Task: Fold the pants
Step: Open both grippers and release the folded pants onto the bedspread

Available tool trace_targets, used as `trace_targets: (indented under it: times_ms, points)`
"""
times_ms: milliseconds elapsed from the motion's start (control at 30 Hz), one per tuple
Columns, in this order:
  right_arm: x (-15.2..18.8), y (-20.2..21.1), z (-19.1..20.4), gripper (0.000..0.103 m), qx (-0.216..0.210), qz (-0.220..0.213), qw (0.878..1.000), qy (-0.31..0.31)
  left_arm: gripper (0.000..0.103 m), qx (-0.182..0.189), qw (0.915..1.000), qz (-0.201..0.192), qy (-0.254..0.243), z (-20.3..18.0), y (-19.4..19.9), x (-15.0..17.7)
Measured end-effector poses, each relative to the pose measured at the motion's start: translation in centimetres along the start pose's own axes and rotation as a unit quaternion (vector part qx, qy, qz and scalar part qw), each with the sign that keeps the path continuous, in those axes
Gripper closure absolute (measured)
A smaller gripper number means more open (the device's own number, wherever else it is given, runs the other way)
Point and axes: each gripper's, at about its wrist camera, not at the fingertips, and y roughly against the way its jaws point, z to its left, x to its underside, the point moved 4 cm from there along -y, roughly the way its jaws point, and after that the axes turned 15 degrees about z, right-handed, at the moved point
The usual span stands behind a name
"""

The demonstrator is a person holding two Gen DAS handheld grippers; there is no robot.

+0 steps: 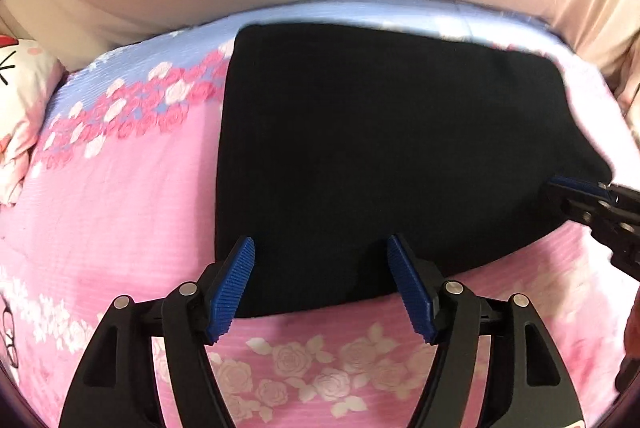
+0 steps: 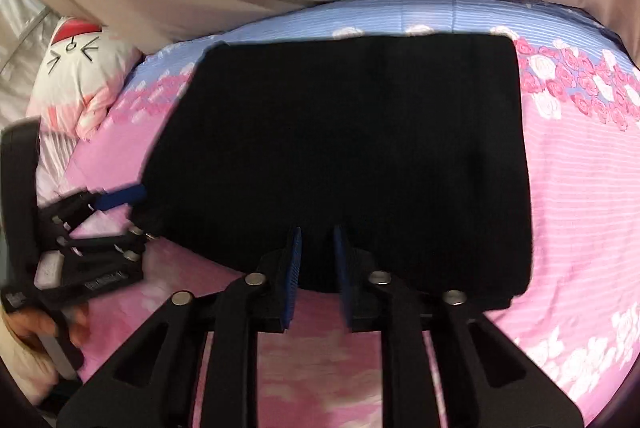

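The black pants [image 1: 360, 156] lie as a compact, folded rectangle on the bed [image 1: 120, 196], near its far edge where the pink rose-print cover turns blue; their surface reads flat and smooth, with stacked layers showing at the near right corner in the right wrist view.

The left hand-held gripper [image 1: 320, 248] has its jaws spread wide over the near edge of the pants, holding nothing. The right hand-held gripper [image 2: 318, 232] has its jaws narrowed to a small gap, with the near edge of the pants between them; whether the pads actually pinch the cloth I cannot tell.

The likely trouble: if only the top layer is caught, lifting would peel the fold open and skew the stack. With just one gripper lifting, the dark, limp fabric would probably sag and drag across the cover, wrinkling the fold.
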Motion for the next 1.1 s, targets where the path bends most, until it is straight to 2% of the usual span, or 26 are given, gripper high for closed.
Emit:
trace_targets:
  times_ms: [33, 133, 233, 267, 333, 433, 500, 600, 633, 667, 733, 800, 867, 900, 1000, 1067, 1100]
  points:
    - [0.3, 0.2, -1.1, 0.103, -0.011, -0.005, 1.000, -0.013, 0.035, -0.002, 1.0000, -0.007, -0.004, 0.0, -0.2, 0.2]
    - [1.3, 1.3, -3.8, 0.103, -0.045, -0.011, 0.997, -0.062, 0.032, -0.004, 0.9996, -0.017, -0.024, 0.0, -0.5, 0.3]
    - [1.4, 3.8, -4.6, 0.101, -0.018, -0.020, 0.994, -0.101, 0.034, 0.012, 0.9995, -0.016, -0.026, 0.5, 0.5, -0.1]
    - [0.4, 5.3, -3.9, 0.097, 0.004, -0.038, 0.994, -0.099, 0.034, 0.003, 0.9994, -0.029, -0.021, 0.9, 1.8, -0.5]
    - [-1.9, 6.5, -2.3, 0.097, 0.016, -0.055, 0.996, -0.070, 0.034, 0.008, 0.9981, -0.060, -0.013, 1.5, 4.2, -1.9]
    - [-7.5, 5.8, 0.2, 0.097, 0.017, -0.069, 0.997, -0.029, 0.029, 0.012, 0.9976, -0.068, -0.007, 1.8, 4.8, -5.9]
    - [-10.9, 3.3, 0.4, 0.097, 0.038, -0.056, 0.997, -0.023, 0.027, -0.005, 0.9985, -0.055, -0.005, 1.7, 3.3, -8.3]
    - [-12.5, -0.7, -2.3, 0.099, 0.046, -0.012, 0.997, -0.067, 0.027, -0.031, 0.9995, -0.002, 0.001, 1.9, -0.8, -10.2]
    - [-12.2, -1.1, -3.2, 0.102, 0.040, -0.004, 0.996, -0.074, 0.026, -0.023, 0.9997, 0.003, 0.006, 2.1, -1.5, -10.1]
    - [-12.0, -1.6, -3.6, 0.102, 0.027, -0.008, 0.996, -0.079, 0.019, -0.016, 0.9998, 0.001, 0.013, 2.3, -1.7, -9.7]
    - [-11.1, -0.9, -4.1, 0.102, 0.017, -0.015, 0.996, -0.083, 0.013, -0.007, 0.9996, -0.002, 0.029, 3.0, -2.0, -9.6]
    - [-10.4, 1.0, -3.6, 0.096, 0.038, -0.030, 0.995, -0.088, 0.014, 0.007, 0.9993, -0.001, 0.035, 3.4, -1.5, -9.4]
    - [-9.0, 3.6, -3.5, 0.095, 0.064, -0.048, 0.992, -0.097, 0.017, -0.008, 0.9989, -0.007, 0.045, 3.9, -0.4, -9.2]
    - [-8.0, 5.0, -3.3, 0.095, 0.068, -0.059, 0.991, -0.101, 0.017, -0.018, 0.9985, -0.015, 0.050, 4.1, 0.7, -8.9]
    - [-4.7, 8.5, -2.7, 0.093, 0.071, -0.079, 0.987, -0.124, 0.015, -0.008, 0.9972, -0.031, 0.068, 4.3, 4.2, -7.5]
    - [-2.8, 10.0, -1.9, 0.077, 0.074, -0.084, 0.986, -0.127, 0.015, -0.009, 0.9965, -0.039, 0.073, 3.9, 6.3, -6.3]
    - [-1.9, 10.7, -1.6, 0.055, 0.079, -0.088, 0.985, -0.128, 0.015, -0.022, 0.9960, -0.043, 0.075, 3.5, 7.6, -5.4]
